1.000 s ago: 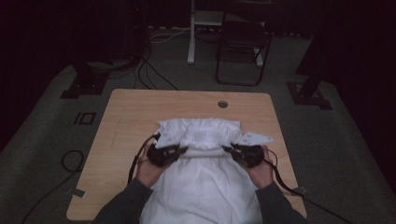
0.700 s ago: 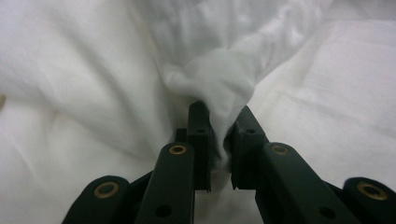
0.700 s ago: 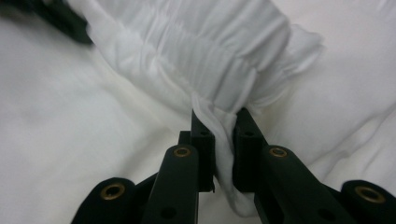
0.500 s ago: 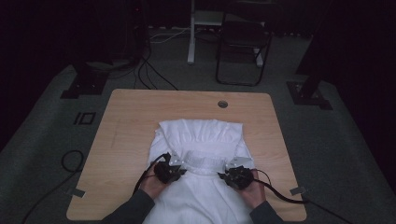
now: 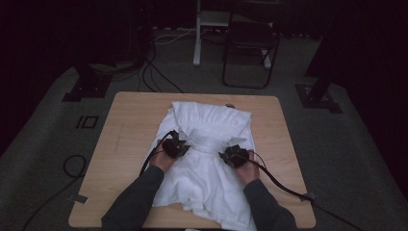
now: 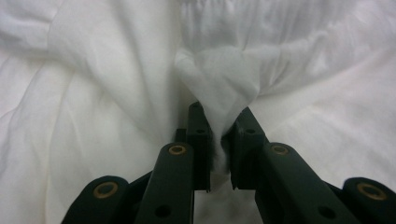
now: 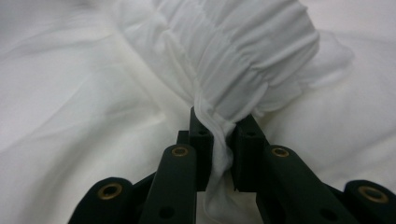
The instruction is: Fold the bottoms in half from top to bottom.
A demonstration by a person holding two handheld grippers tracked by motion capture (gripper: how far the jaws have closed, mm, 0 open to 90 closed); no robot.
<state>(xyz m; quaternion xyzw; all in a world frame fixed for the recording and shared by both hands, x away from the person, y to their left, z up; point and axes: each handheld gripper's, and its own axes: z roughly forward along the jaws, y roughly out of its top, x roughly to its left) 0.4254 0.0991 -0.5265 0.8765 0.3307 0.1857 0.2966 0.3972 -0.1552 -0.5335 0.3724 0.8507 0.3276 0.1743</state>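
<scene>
- While no label, brand or writing can be read anywhere, the wooden table [image 5: 120,144] is the largest thing here and serves as the landmark for the rest.
- On the table's middle lies a white garment [image 5: 211,159], spread flat with its long axis running from the table's far edge to its near edge, where the hem hangs slightly over.
- Its narrower gathered part points toward the far edge of the table; the wider, looser part points toward the person at the near edge.
- Two dark sleeves come in over the table's near edge, one on each side of the garment.
- The left gripper [image 5: 179,147] sits on the garment's left side, about midway between the table's far and near edges; its jaws are pressed together on a pinched fold of the white cloth [image 6: 219,88].
- The right gripper [image 5: 231,156] sits on the garment's right side, level with the other; its jaws pinch a gathered, pleated band of the cloth [image 7: 243,65].
- A black cable [image 5: 284,185] trails from the right gripper toward the table's near right corner.
</scene>
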